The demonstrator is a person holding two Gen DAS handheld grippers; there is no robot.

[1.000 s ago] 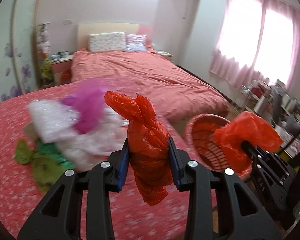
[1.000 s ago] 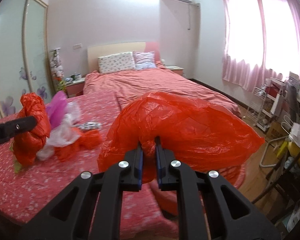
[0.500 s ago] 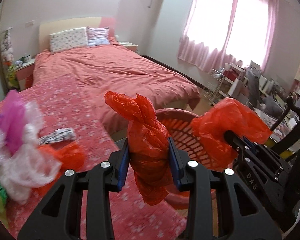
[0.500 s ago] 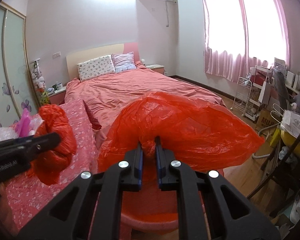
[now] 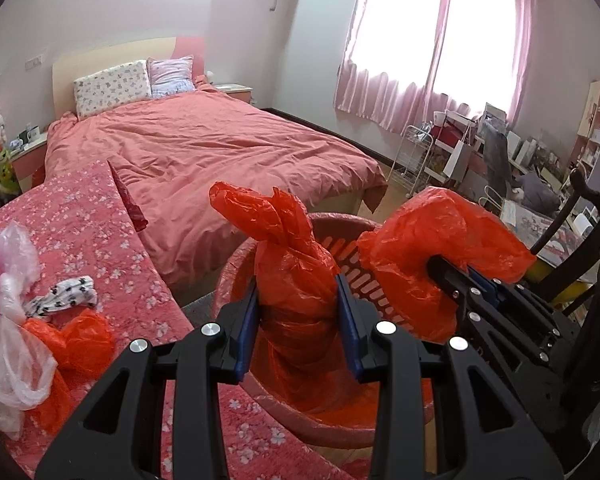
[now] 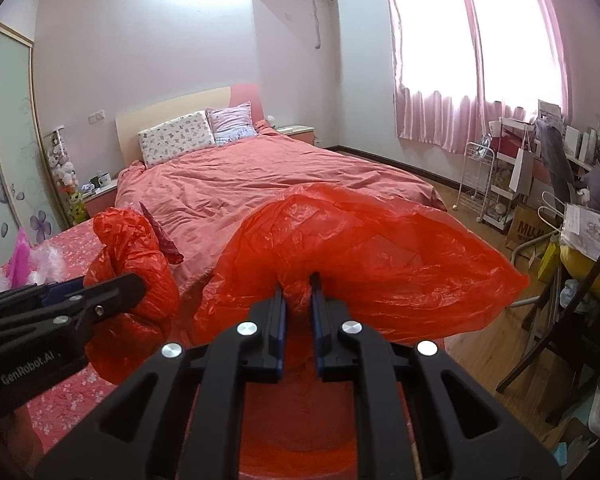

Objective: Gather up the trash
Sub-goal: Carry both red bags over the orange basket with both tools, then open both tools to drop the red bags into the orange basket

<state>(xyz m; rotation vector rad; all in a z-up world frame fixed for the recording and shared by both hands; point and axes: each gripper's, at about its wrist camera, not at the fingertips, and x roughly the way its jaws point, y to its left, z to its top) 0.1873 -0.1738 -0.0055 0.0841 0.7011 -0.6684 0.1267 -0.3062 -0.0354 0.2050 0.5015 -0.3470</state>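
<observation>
**Red plastic in both grips, basket right below**

Crinkled plastic is all over the flowered cover at far left: a pale clear bag (image 5: 8,344), a pink one, a loose red bag (image 5: 76,340) beside a black-and-white scrap (image 5: 62,300). Those are not collected yet.

Moving right, the left gripper (image 5: 298,316) comes up, jaws part-way apart and pressed on a twisted red bag (image 5: 292,264), blue pads biting its middle while the knotted top pokes up free. Directly behind and beneath it sits the pink basket (image 5: 352,248), its slotted wall showing between the two bundles.

Further right, the right gripper (image 6: 298,308) has its jaws pinched almost together on a bunched neck of the big red bag (image 6: 360,260), which balloons wide past both fingers and hides most of the basket rim from that camera.

Now the risks, as I judge them. That billowing bag is light and broad; let go too high and it could drift or drape over the rim and slide to the wooden floor (image 6: 460,344). The two bundles hang near each other, so film could snag on a pad and get dragged back out. The basket also looks light enough to tip if a gripper bumps its edge.
</observation>
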